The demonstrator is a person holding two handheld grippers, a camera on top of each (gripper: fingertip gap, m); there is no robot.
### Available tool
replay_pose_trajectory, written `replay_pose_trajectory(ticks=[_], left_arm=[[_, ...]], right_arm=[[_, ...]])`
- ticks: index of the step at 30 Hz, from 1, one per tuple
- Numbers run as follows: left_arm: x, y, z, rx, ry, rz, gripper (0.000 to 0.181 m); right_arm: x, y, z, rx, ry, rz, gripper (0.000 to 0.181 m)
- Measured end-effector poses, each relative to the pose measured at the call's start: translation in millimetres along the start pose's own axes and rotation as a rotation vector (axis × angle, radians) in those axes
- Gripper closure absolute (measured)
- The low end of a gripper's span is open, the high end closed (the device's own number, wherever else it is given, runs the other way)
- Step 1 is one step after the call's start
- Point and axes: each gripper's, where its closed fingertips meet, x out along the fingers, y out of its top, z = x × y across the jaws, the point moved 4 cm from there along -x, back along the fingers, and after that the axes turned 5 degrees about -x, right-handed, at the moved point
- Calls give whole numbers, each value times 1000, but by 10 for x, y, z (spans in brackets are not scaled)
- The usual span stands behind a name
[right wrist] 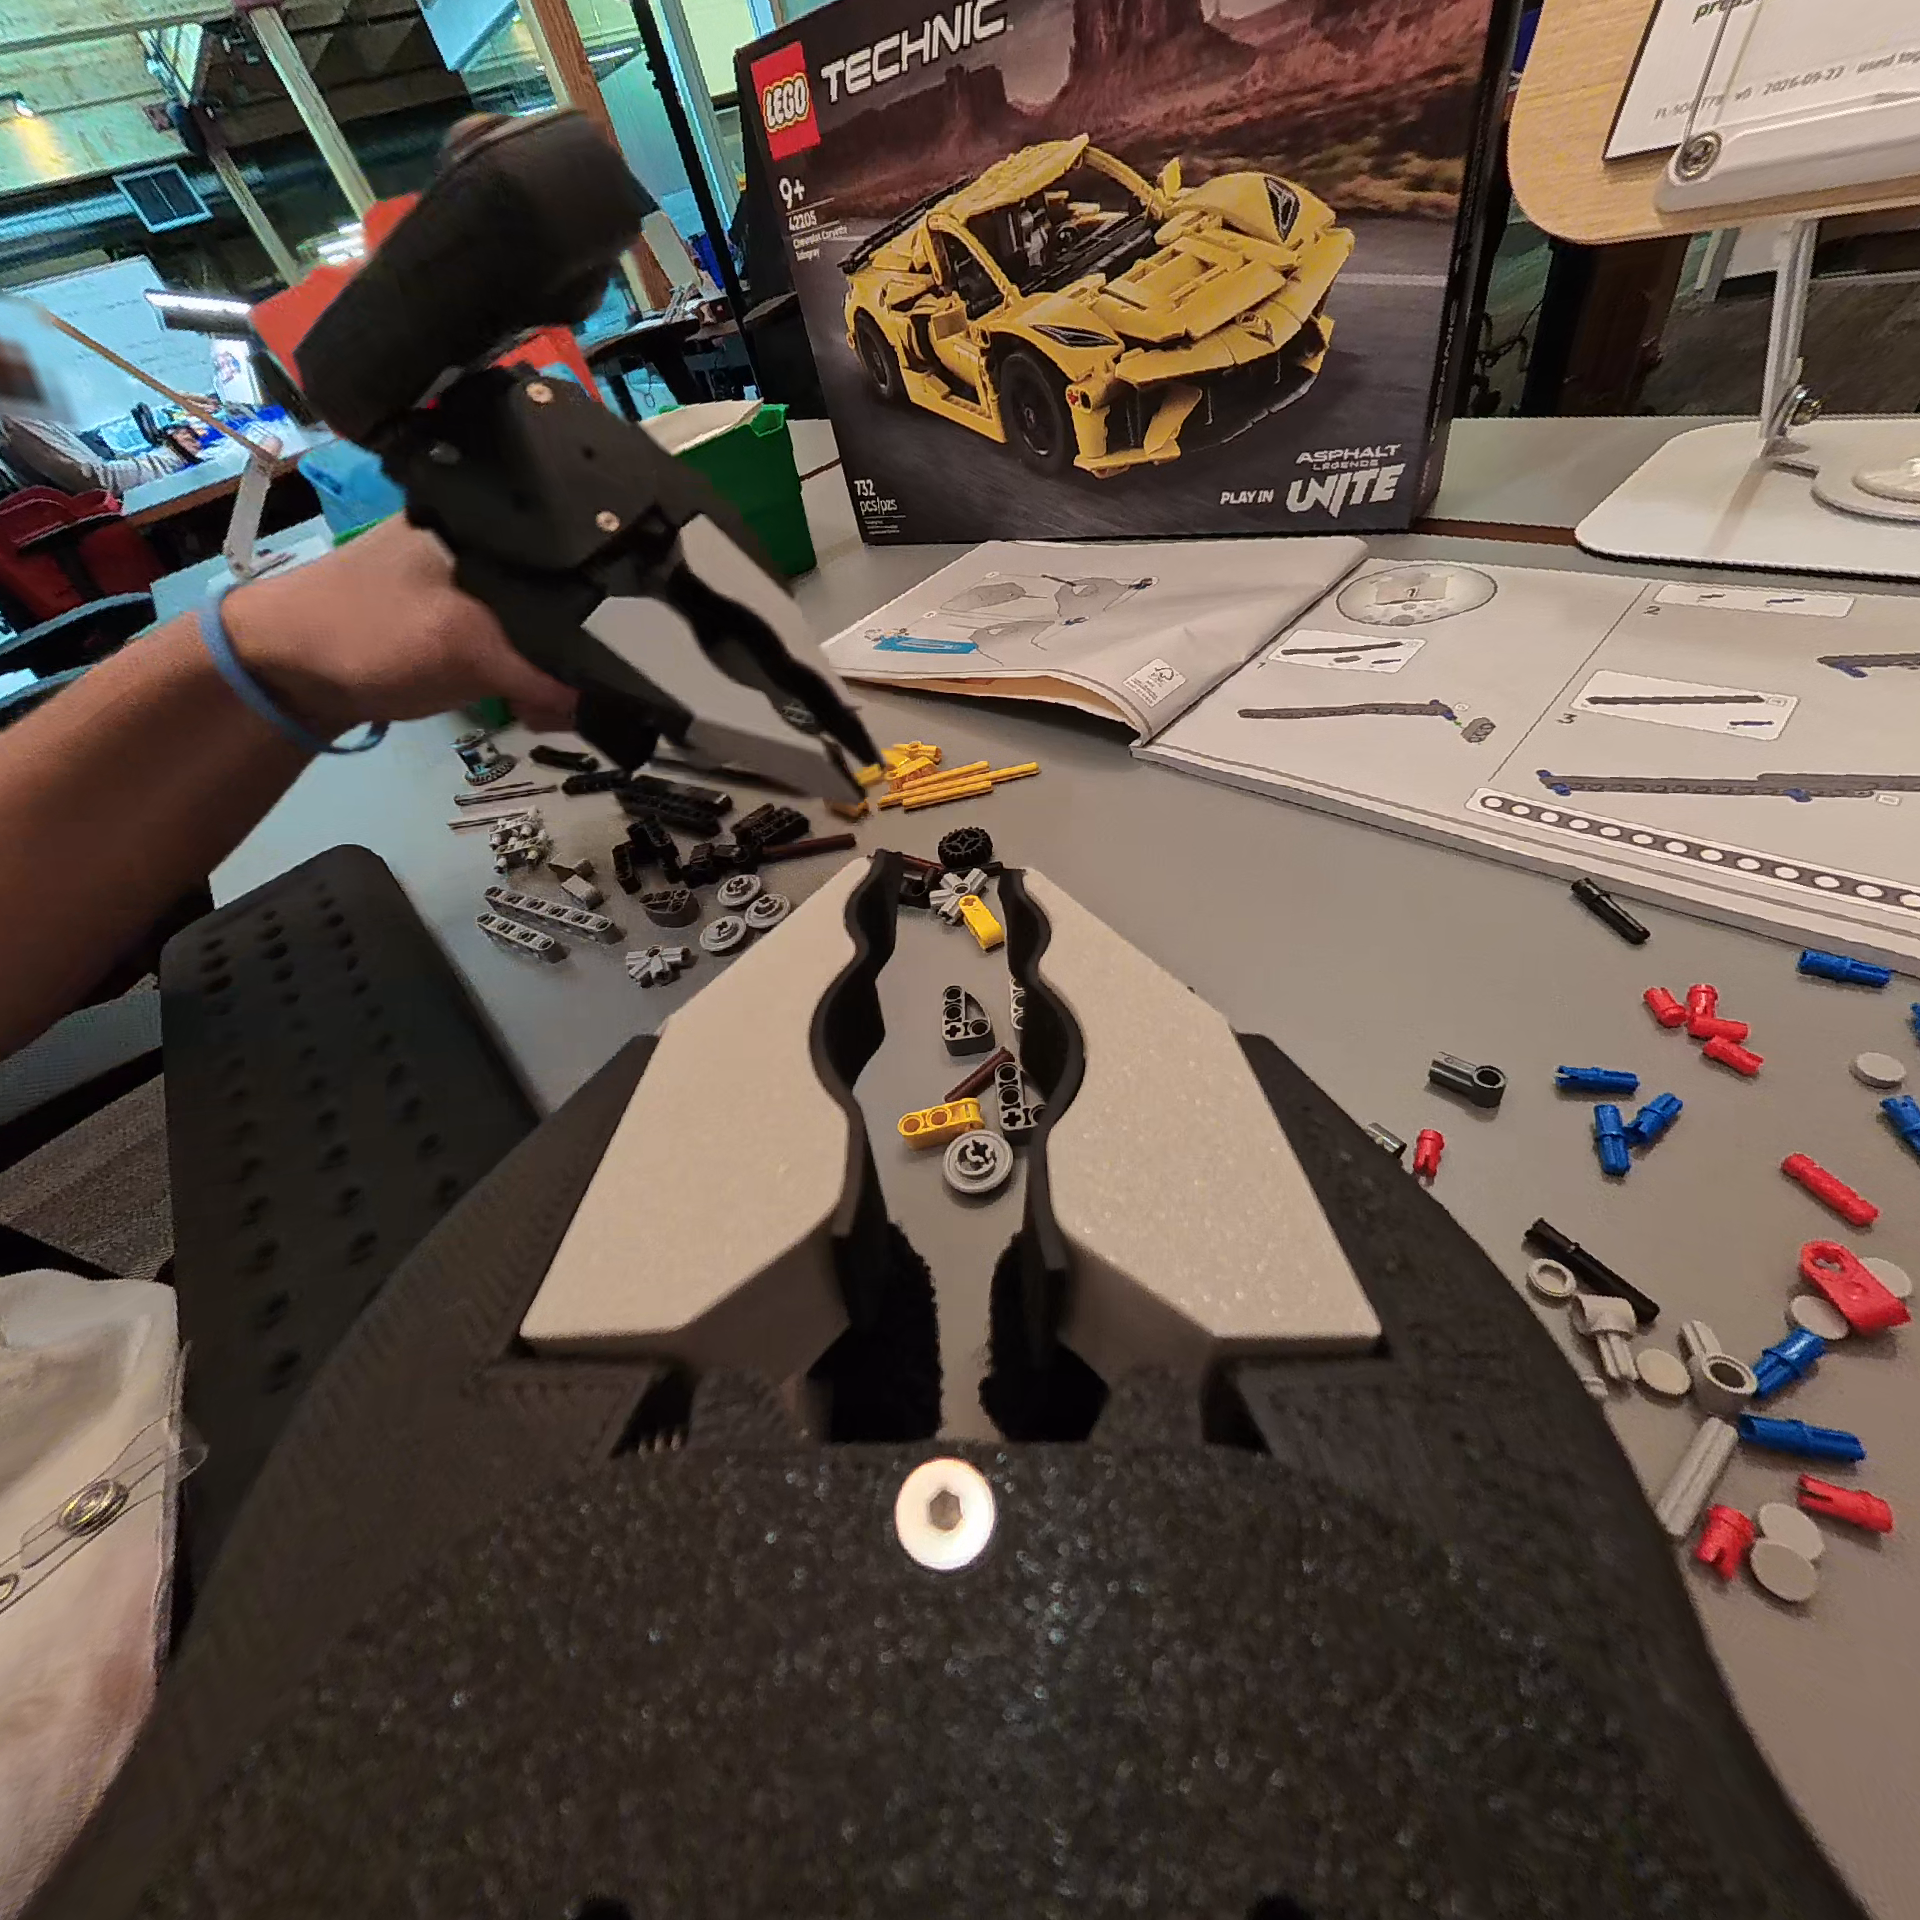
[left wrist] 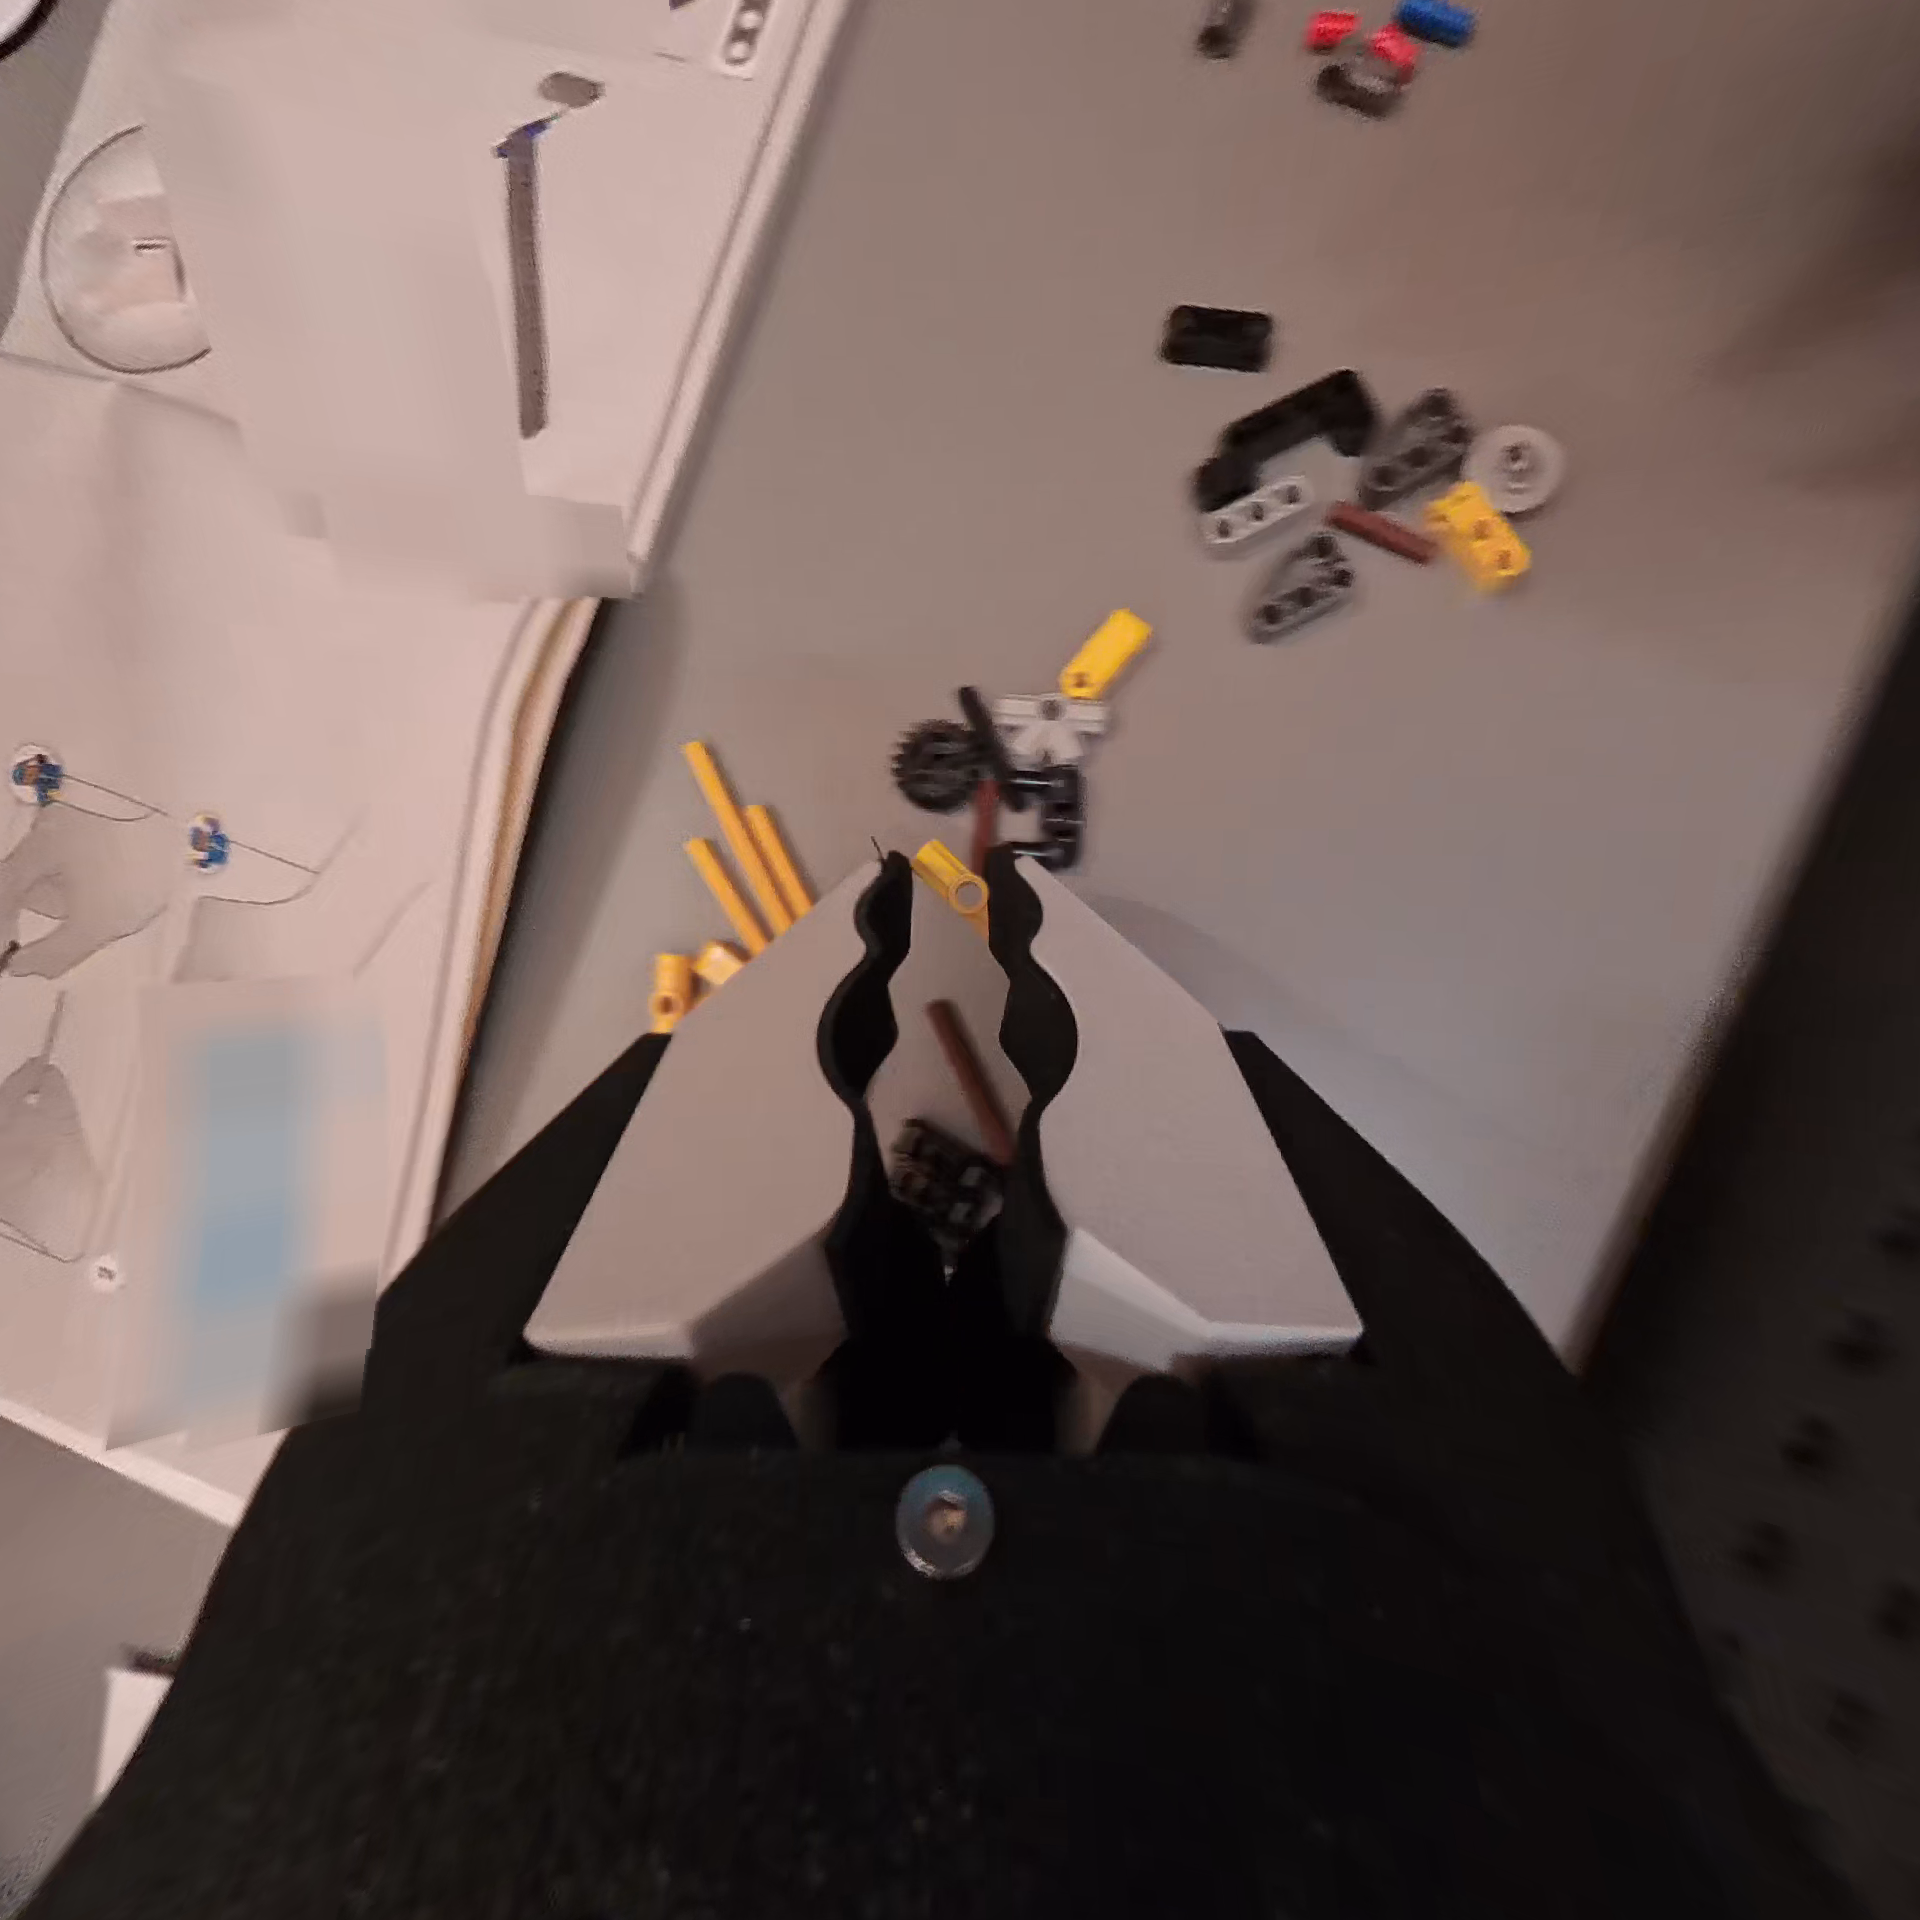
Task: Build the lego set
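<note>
My left gripper is shut on a small yellow connector, held just above the grey table beside several yellow axles. It also shows in the right wrist view, held by a person's hand, its tips down by the yellow axles. My right gripper is open and empty. It hovers over loose parts: a yellow beam, a grey round piece and a black gear. The open instruction booklet lies at the right.
The set's box stands at the back. Red and blue pins are scattered at the right. Black and grey beams lie at the left. A green bin and a white stand base sit at the back. A black perforated surface is at the left edge. The grippers' ends are close to 15 cm from one another. The grey round piece is about 9 cm from my right fingertips.
</note>
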Motion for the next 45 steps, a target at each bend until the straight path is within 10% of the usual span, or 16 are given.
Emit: replay_pose_trajectory(ticks=[15, 21, 29, 37, 45], left_arm=[[360, 67, -406, 160, 56, -120, 155], [262, 365, 141, 282, -179, 27, 159], [534, 302, 278, 356, -233, -138, 174], [111, 467, -287, 118, -122, 36, 175], [103, -214, -887, -169, -27, -135, 174]], right_arm=[[-1, 1, 13, 10, -1, 1, 161], [-4, 4, 12, 11, 1, 3, 162], [-13, 11, 16, 14, 1, 11, 162], [-15, 12, 12, 12, 1, 13, 161], [-2, 2, 10, 11, 2, 2, 161]])
